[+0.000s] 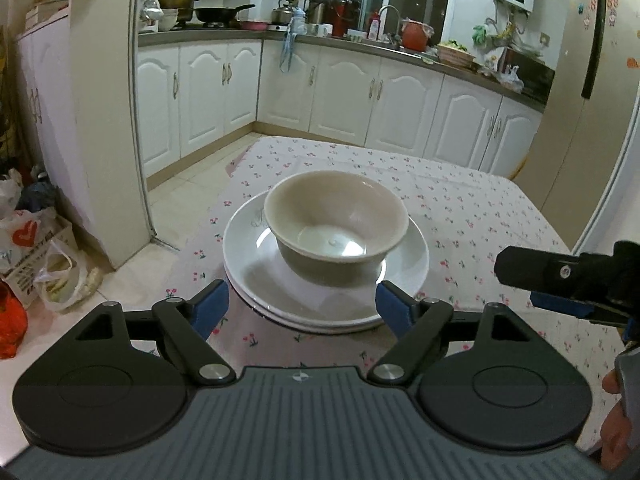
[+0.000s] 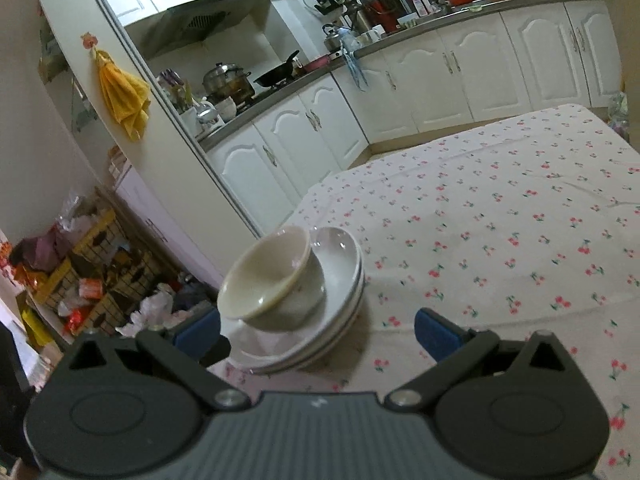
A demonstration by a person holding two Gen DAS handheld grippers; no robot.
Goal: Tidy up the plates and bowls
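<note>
- The bowl (image 1: 336, 220) covers the middle of the stacked plates (image 1: 248, 248), so the number of plates cannot be told for sure from the left wrist view.
- The right claw (image 1: 560, 280) is cut off by the picture's right edge; how its jaws stand cannot be told there.
- The left claw's own body hides the near strip of the worktop (image 1: 480, 208).
- The faint mark on the top plate's rim is too small to read.
- In the right wrist view, the clutter in the baskets (image 2: 80, 272) is blurred.

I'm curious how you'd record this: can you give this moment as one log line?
bowl: on stacked plates | left gripper: open, near plates' edge | right gripper: open, empty | cloth-covered table
</note>
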